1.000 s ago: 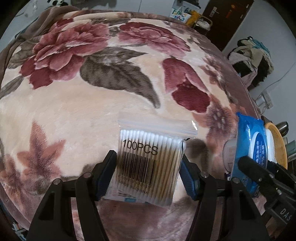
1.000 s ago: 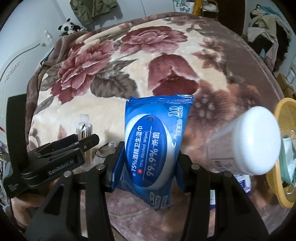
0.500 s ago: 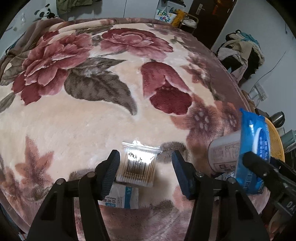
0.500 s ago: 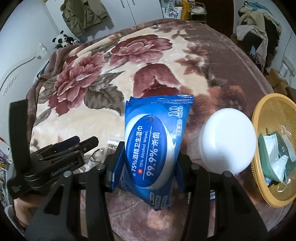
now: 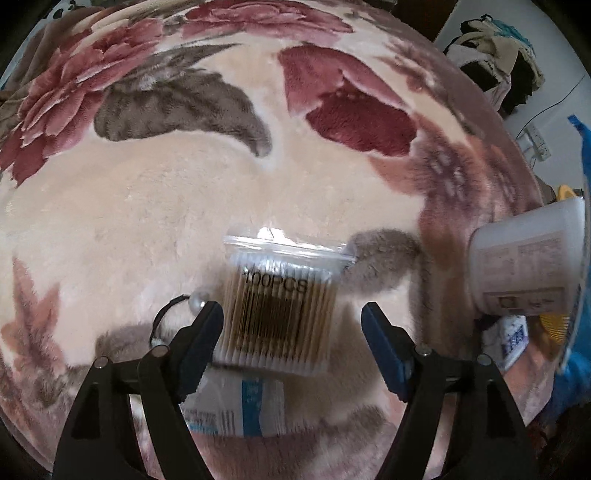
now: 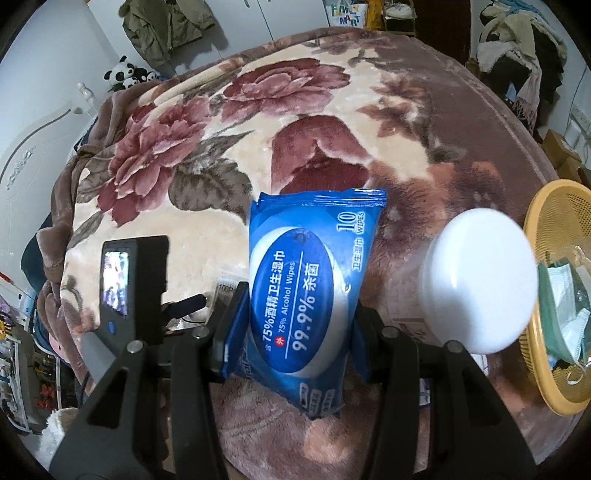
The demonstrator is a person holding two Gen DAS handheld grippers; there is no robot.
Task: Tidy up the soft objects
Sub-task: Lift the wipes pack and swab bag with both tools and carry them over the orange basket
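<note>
Now left fingers opening, probably off swab bag

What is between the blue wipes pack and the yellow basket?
A white tub with a round lid sits on the blanket between the blue wipes pack and the yellow basket. The right wrist view shows it.

A plush floral blanket covers the bed — cream ground, big red blooms, grey leaves. Behind it stands a white wall with a hung olive jacket and panda toys; clothes heap at the right, near a dark door.
</note>
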